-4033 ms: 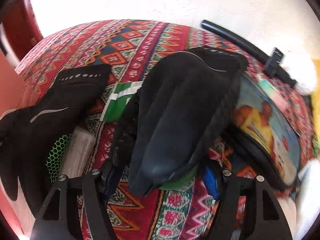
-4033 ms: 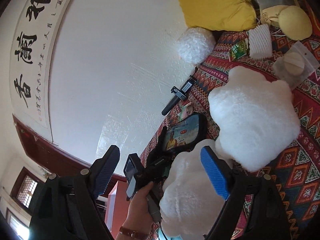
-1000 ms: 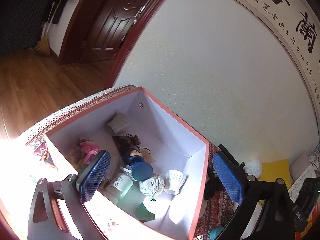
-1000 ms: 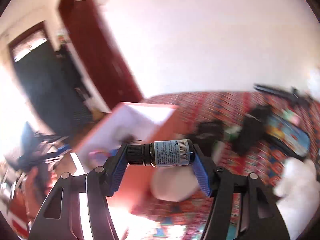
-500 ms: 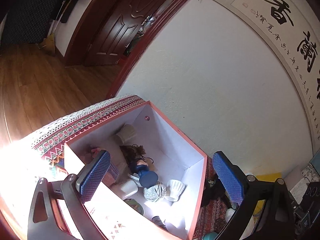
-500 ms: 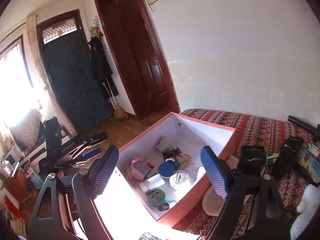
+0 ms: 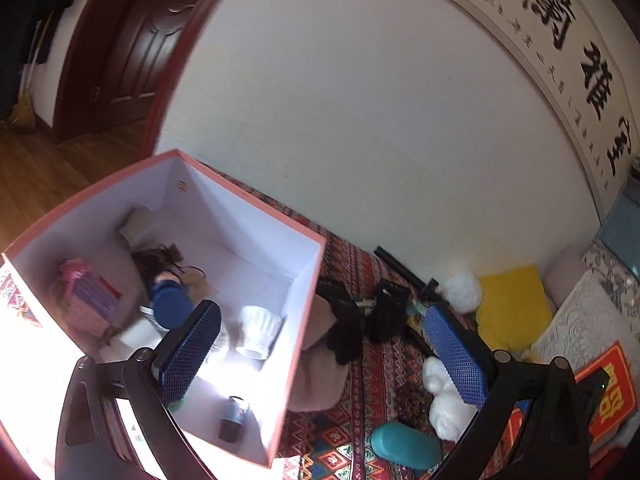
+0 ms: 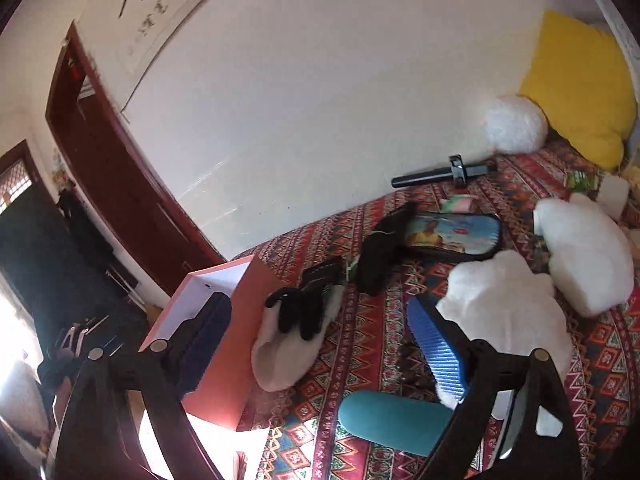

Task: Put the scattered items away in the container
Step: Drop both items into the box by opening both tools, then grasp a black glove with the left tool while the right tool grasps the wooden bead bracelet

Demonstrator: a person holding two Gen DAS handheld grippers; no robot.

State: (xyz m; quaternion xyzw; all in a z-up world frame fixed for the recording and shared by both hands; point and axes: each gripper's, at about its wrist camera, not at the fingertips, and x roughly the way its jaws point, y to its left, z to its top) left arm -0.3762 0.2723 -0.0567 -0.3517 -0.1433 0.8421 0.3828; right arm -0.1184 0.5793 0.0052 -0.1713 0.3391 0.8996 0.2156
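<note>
The box (image 7: pixel 304 320) sits at the bed's edge; both the left gripper (image 7: pixel 320 344) and the still-opening right gripper (image 8: pixel 320 344) gape empty above gloves (image 8: pixel 304 308) and a teal case (image 8: pixel 392 420).

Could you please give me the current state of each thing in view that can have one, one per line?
Box: open, no lid on, partly filled.
Small bottle: lying on the box floor.
Teal case: closed, lying on the cloth outside the box.
Black gloves: draped over a white thing beside the box.
Left gripper: open, empty.
Right gripper: jaws opening, nothing between them.
</note>
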